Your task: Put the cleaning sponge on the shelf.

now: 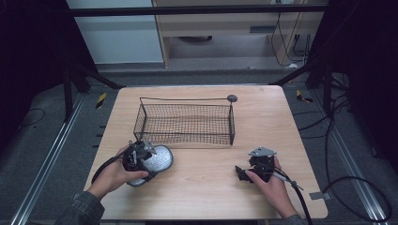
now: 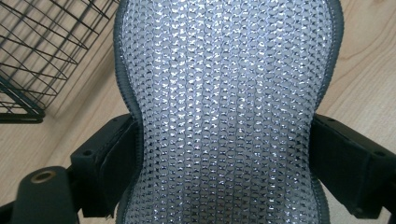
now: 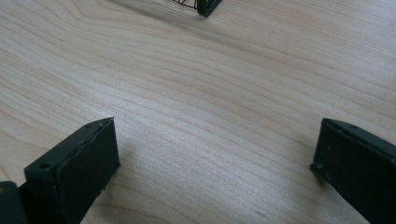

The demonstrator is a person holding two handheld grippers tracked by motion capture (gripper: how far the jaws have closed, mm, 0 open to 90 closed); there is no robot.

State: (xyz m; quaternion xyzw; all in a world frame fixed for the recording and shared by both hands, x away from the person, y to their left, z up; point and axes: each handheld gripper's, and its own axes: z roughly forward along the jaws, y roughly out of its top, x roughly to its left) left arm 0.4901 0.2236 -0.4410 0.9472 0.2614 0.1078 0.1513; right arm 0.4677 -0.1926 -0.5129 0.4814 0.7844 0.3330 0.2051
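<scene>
A silver mesh pad with a dark grey rim (image 1: 158, 158) (image 2: 224, 107) lies at the table's front left, just in front of a black wire basket (image 1: 185, 123) (image 2: 32, 51). My left gripper (image 1: 141, 161) (image 2: 224, 154) is shut on the pad, its two black jaws pressing the pad's narrow waist from both sides. At the front right my right gripper (image 1: 241, 173) (image 3: 215, 158) rests low over bare wood, open, with nothing between its jaws. A corner of the basket (image 3: 205, 7) shows at the top of the right gripper view.
The basket stands empty in the middle of the wooden table (image 1: 263, 122), with a small round grey disc (image 1: 232, 98) at its far right corner. Cables trail from both grippers off the table's front edge. Dark floor and metal rails surround the table.
</scene>
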